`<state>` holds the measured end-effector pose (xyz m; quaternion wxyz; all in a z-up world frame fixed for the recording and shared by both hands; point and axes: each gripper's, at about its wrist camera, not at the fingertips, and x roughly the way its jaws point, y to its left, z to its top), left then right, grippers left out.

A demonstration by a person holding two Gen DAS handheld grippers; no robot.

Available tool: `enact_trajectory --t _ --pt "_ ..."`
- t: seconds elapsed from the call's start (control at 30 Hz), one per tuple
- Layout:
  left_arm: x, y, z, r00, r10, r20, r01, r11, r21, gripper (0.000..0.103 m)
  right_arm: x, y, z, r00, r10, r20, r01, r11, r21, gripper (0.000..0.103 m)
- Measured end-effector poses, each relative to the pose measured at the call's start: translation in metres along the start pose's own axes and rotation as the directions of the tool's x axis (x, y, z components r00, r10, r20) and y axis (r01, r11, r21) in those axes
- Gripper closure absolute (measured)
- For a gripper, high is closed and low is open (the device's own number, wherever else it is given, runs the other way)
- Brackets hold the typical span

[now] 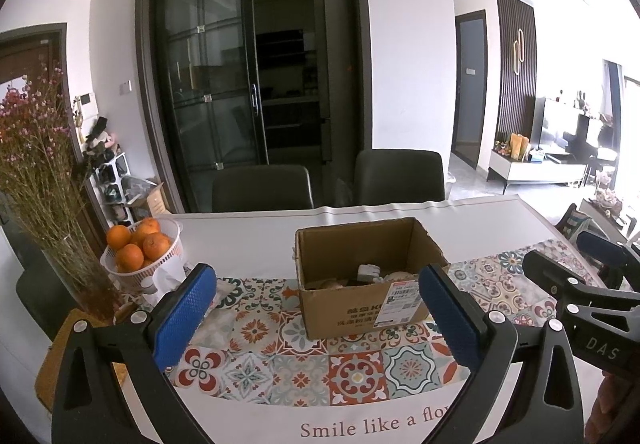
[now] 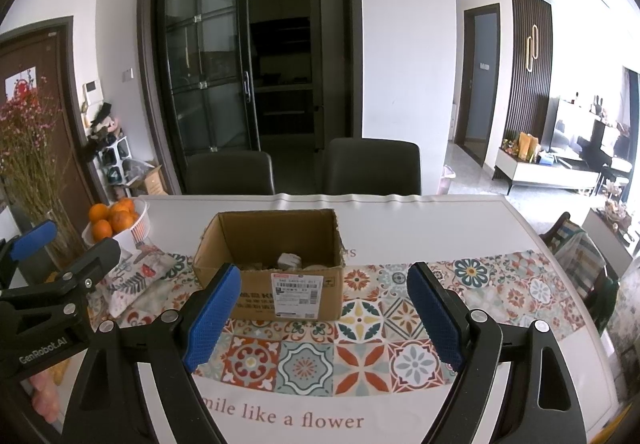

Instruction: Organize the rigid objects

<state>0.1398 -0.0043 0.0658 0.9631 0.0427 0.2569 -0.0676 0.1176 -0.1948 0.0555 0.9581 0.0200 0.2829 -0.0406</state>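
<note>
We read "Smile like a flower" in dark red letters on the white tablecloth with patterned tile band [image 2: 400, 416], "DAS" on the black right gripper [image 1: 592, 276], "GenRobot.AI" on the black left gripper [image 2: 60, 256], white shipping label on the open brown cardboard box [image 2: 256, 228] too small to read

An open brown corrugated cardboard box [image 1: 362, 280] stands upright on the patterned tile-print table runner [image 1: 304, 364], its flaps down and out of sight. A white printed shipping label [image 2: 297, 294] is stuck over its near wall and top edge. Inside the box, low against that near wall, lie a small whitish crumpled-looking object [image 2: 289, 260] and rounded tan pieces [image 1: 394, 277], too hidden to identify.
</note>
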Motion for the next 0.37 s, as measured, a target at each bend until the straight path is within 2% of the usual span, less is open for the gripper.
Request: enact_trajectory --t 0.37 --pt "0.0039 0.0014 -0.0024 1.000 -0.013 -0.009 0.013 1.000 -0.005 0.000 -0.0011 0.0004 0.0003 1.000 0.002 -0.003 -0.002 1.000 0.002 0.018"
